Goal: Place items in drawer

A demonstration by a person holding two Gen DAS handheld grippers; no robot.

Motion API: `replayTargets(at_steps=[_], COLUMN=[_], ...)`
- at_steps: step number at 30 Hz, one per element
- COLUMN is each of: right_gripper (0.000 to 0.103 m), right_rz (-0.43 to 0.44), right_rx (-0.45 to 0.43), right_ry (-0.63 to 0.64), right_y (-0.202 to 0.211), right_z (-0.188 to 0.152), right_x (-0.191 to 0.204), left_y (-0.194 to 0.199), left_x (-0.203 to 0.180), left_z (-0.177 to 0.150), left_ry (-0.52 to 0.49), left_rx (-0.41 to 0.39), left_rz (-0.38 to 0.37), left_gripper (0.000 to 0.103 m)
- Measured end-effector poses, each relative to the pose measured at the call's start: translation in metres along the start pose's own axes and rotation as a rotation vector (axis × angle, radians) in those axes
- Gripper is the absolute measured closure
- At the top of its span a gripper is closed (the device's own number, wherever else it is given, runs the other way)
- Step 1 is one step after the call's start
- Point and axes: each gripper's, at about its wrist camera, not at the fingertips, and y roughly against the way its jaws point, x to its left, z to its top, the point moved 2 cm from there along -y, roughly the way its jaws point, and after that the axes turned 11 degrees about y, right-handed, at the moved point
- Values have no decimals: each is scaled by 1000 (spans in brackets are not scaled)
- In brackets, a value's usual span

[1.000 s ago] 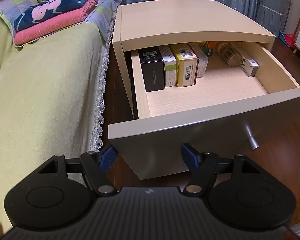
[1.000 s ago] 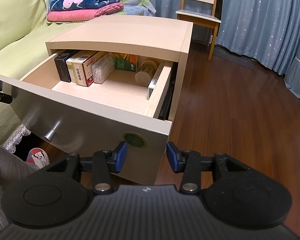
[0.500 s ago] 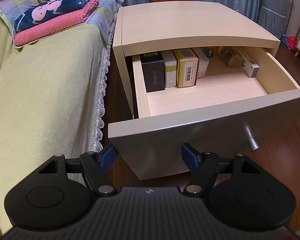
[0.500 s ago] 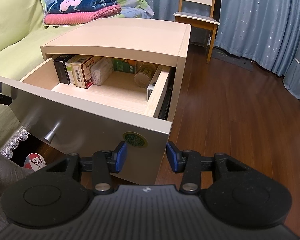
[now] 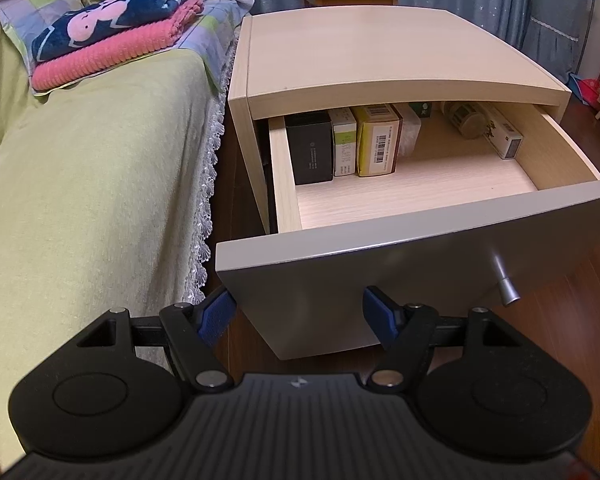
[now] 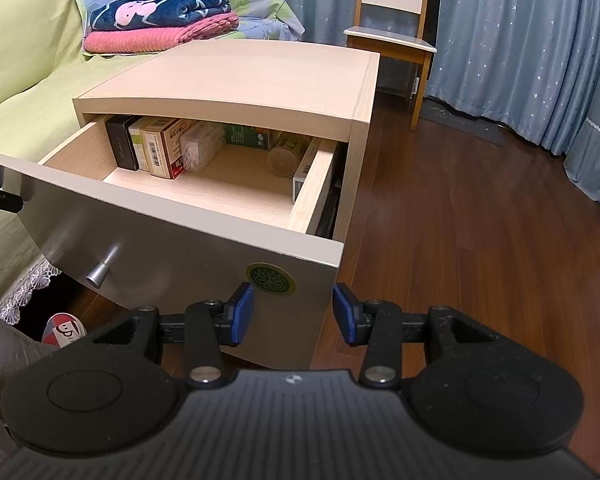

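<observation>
Bed [image 5: 100, 184]: it sits just left of the nightstand, so your left side has little room to swing.
Nightstand [image 5: 364, 56]: its top overhangs the back of the drawer; reach in too high and you could knock that edge.
Drawer [image 5: 412, 200]: it stands pulled well out, front floor bare, and you have room to set things there.
Drawer front [image 6: 180, 248]: both tools hang close before it; push forward carelessly and you may shove it shut.
Items: boxes [image 5: 344, 144] stand in a row at the back left, a jar [image 5: 466, 120] lies on its side at the back right beside a long box [image 5: 502, 136]. The jar may roll if the drawer is jolted.
Left gripper [image 5: 300, 314]: spread wide, holding nothing.
Right gripper [image 6: 294, 312]: spread, holding nothing.
Knob [image 6: 100, 272]: it sticks out at tool height and could snag you.
</observation>
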Motion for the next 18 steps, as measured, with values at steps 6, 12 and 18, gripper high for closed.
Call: replayTargets(at_steps=[6,12,18], right_gripper=[64,64,64], right_rz=[-5,-11,-16], right_rx=[-6,-11,-14], right_ry=[2,4,7], right_y=[-3,-10,-15], right_z=[1,6,11], right_x=[0,-2,-4], left_y=[-3,-9,-16], left_x=[0,1,1], left_z=[3,9,13], left_ry=[11,20,22], left_rx=[-4,-8,-9], left_rz=[1,0,0], left_gripper=[32,32,32])
